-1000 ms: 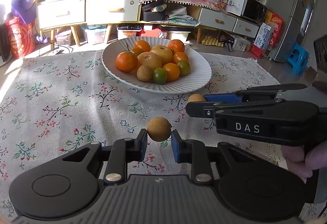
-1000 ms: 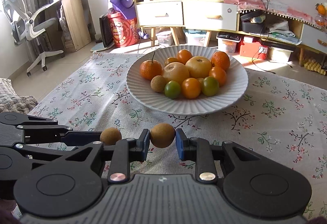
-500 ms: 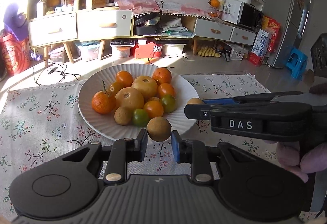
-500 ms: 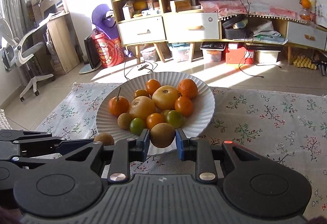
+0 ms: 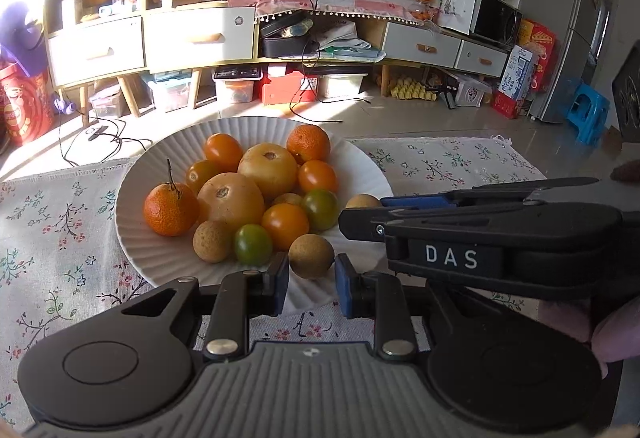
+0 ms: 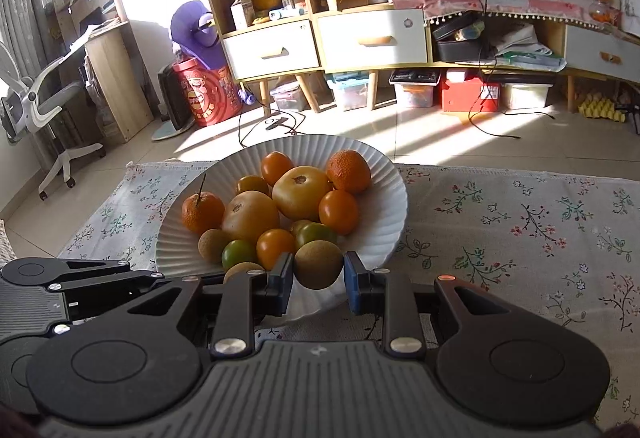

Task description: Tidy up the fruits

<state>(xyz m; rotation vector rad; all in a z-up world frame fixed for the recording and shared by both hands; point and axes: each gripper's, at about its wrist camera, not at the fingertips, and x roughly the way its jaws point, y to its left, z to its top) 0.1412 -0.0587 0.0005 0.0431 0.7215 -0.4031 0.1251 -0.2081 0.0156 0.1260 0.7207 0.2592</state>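
A white ribbed plate (image 5: 132,206) (image 6: 384,214) on the flowered cloth holds oranges, yellow-orange tomatoes, green ones and a small brown fruit (image 5: 212,241). My left gripper (image 5: 311,274) is shut on a small round brown fruit (image 5: 311,255), held over the plate's near rim. In the right wrist view my right gripper (image 6: 318,276) is shut on a second brown fruit (image 6: 319,264), also over the near rim. The right gripper's fingers (image 5: 432,203) reach in from the right in the left wrist view, with their fruit (image 5: 362,201) at the tip.
The flowered tablecloth (image 6: 520,222) spreads to both sides of the plate. Beyond the table's far edge lie a tiled floor, low cabinets with drawers (image 5: 200,38), storage boxes and a fan. An office chair (image 6: 36,98) stands far left. A hand (image 5: 608,334) holds the right gripper.
Both grippers have moved forward with their brown fruits, from over the cloth to over the plate's near rim. The plate looks larger and closer. Both grips stay the same.
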